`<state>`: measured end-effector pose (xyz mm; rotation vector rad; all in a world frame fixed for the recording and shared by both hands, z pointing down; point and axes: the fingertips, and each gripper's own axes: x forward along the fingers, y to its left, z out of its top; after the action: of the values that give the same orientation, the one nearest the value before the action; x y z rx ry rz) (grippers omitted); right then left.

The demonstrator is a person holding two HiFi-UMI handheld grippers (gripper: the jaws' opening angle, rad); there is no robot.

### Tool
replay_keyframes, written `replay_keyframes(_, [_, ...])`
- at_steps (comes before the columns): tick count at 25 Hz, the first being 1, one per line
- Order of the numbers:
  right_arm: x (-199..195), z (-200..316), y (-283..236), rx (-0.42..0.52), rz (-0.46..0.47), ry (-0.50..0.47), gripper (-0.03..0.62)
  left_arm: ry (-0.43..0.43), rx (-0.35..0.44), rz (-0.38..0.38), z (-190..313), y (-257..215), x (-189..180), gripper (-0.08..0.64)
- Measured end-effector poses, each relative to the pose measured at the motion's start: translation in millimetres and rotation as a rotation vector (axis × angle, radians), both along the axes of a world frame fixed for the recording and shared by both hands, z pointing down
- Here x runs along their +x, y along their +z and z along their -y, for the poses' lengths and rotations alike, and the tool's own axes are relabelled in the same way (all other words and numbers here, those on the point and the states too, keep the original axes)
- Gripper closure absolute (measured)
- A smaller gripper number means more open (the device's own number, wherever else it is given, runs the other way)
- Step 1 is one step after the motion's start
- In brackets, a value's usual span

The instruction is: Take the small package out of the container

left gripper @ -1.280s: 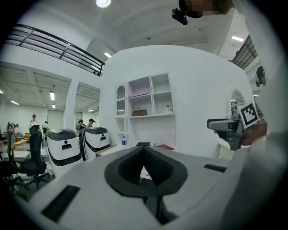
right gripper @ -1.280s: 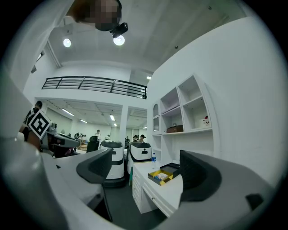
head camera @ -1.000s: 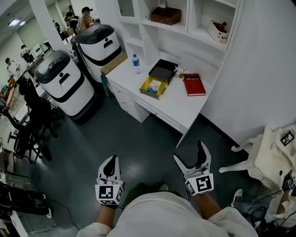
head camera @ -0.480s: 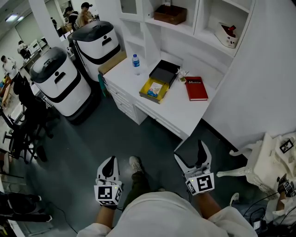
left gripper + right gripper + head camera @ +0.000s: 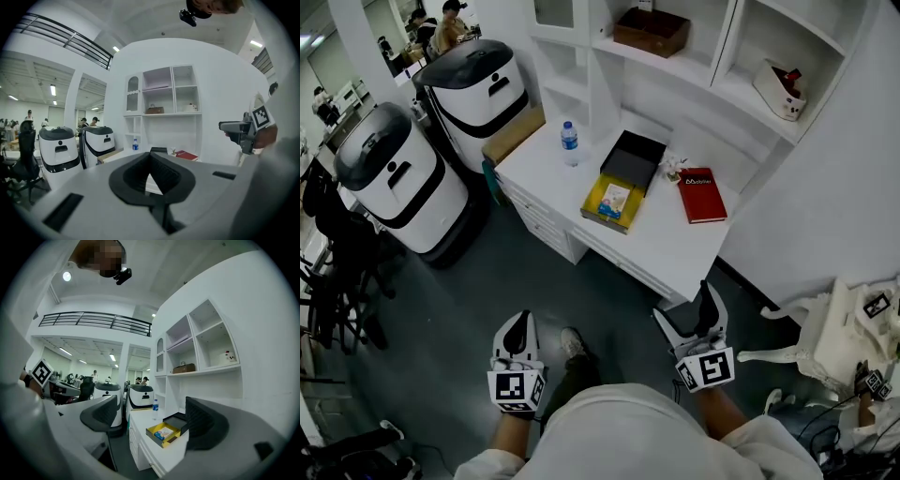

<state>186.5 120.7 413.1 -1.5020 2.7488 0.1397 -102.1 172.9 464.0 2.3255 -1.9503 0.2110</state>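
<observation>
Small package (image 5: 614, 199) lay in the open yellow box (image 5: 602, 221) on the desk (image 5: 666, 246), well apart from both grippers: right gripper (image 5: 684, 314) jaws wide, probably readied for the pick, left gripper (image 5: 520, 323) pinched together, empty

Ahead of the right gripper (image 5: 684, 306), a red book (image 5: 702, 195) lies on the white desk (image 5: 675, 248), a water bottle (image 5: 569, 142) farther left, two white machines (image 5: 389, 173) beyond.

legible text: none | red book (image 5: 702, 195), 3 o'clock of yellow container (image 5: 602, 218): white cover lettering; too small to read
</observation>
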Motion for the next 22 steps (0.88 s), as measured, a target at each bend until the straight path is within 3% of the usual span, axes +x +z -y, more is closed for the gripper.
replay_keyframes(9, [-59, 101, 7, -0.044, -0.012, 0.103, 0.152, 0.055, -0.014, -0.014, 94, -4, -75, 0.552])
replay_keyframes(22, [-111, 220, 78, -0.198, -0.051, 0.203, 0.152, 0.038, -0.065, -0.018, 155, 13, -140, 0.552])
